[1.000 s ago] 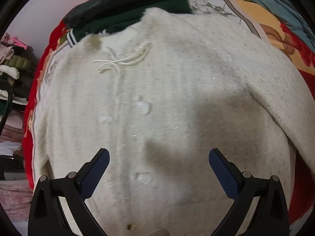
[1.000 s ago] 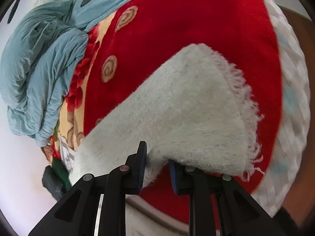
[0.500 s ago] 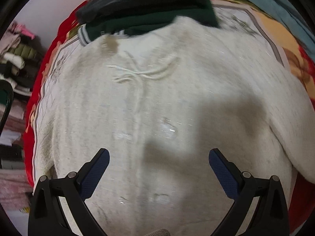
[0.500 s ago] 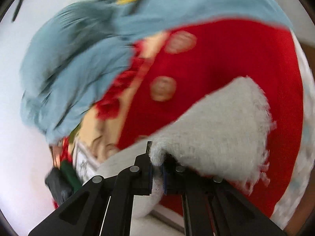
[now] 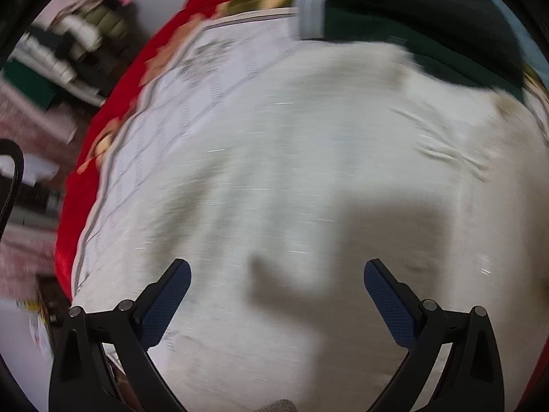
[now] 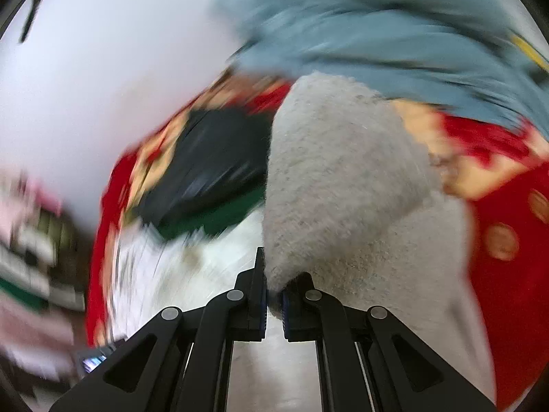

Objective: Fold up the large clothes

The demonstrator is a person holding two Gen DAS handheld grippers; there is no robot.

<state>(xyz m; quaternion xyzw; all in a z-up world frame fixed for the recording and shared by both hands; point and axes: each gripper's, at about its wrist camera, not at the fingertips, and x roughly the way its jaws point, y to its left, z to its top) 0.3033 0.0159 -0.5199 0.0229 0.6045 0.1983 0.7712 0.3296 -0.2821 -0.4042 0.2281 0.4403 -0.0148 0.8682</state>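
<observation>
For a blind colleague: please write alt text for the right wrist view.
The right gripper, jaws shut, pinches a fold of fuzzy white sweater lifted over a red patterned blanket. Behind lie a blue quilt and dark folded clothes, all motion-blurred.

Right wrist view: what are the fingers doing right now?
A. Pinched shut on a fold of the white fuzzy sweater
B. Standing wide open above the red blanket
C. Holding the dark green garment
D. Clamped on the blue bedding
A: the right gripper has its fingers closed on the edge of the white fuzzy sweater, which rises up from between them.
</observation>
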